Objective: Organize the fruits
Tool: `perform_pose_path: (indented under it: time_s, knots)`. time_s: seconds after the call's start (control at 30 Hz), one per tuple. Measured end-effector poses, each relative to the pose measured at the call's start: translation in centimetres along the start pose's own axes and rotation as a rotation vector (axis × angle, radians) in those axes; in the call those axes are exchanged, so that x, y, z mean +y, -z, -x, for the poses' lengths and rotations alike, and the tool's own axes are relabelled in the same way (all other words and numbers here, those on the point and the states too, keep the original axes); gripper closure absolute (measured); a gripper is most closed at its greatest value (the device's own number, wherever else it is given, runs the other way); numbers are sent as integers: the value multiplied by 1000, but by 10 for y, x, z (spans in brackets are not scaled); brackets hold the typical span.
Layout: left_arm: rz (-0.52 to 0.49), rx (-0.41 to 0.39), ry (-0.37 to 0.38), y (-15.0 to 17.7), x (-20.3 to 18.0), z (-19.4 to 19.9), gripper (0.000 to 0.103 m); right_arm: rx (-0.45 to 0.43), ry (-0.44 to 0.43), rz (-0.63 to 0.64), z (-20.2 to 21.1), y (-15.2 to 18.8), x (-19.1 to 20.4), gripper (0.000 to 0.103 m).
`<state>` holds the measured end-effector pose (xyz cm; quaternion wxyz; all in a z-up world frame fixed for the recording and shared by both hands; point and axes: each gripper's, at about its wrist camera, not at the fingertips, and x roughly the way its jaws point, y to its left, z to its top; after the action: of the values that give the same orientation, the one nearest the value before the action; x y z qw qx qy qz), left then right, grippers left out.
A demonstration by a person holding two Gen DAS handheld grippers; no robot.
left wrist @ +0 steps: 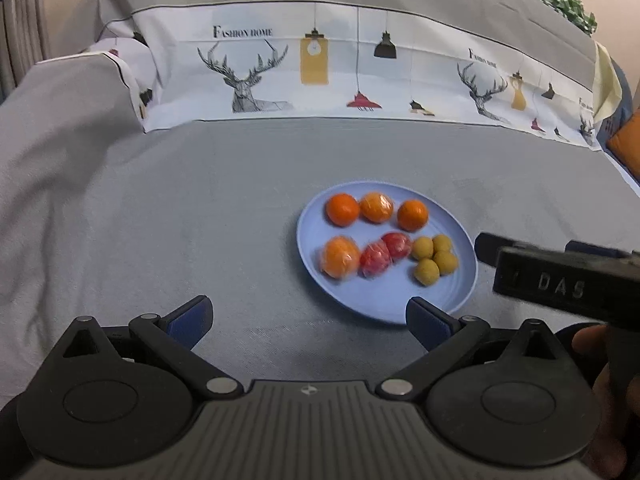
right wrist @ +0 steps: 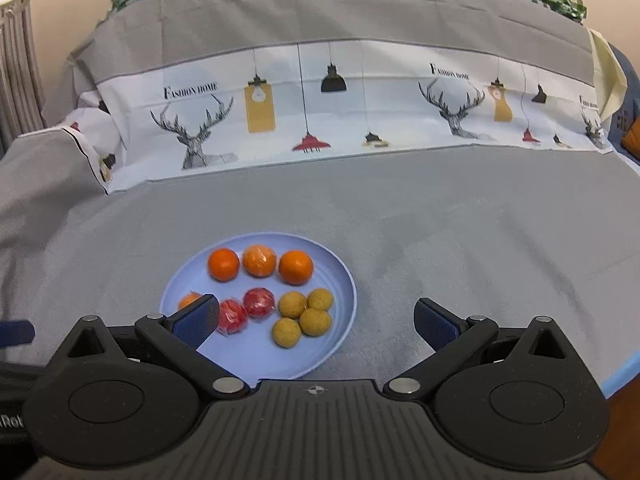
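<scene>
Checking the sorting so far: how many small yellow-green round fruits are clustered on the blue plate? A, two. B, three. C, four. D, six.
C: four yellow-green fruits sit bunched together on the blue plate, next to the two red ones.

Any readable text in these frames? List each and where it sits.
"FASHION HOME" – printed cloth band, above a deer drawing; repeated further right, too small to read.
"DAS" – black body of the right claw, in the left wrist view.
"Rob" – cut off at the left edge of the right wrist view; rest out of frame.
Nothing on the plate or fruits.
</scene>
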<state>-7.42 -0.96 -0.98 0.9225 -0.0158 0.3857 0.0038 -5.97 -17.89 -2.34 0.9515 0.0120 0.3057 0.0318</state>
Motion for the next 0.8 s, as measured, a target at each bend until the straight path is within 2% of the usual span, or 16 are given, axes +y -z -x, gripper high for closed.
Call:
perform_pose_path:
  time_s: [0.2, 0.33, 0.57, 0.8]
  knots:
    - [-56, -75, 39, 7, 1, -6, 0, 3, 34, -6, 0, 3, -2, 1]
    - [-13, -76, 59, 3, 12, -14, 0, -4, 58, 10, 7, 6, -5, 1]
    - [-14, -36, 71, 3, 13, -25, 0, 38, 92, 39, 2, 18, -15, 1]
    - [14, 4, 61, 5, 19, -34, 0, 69, 50, 18, -11, 20, -13, 1]
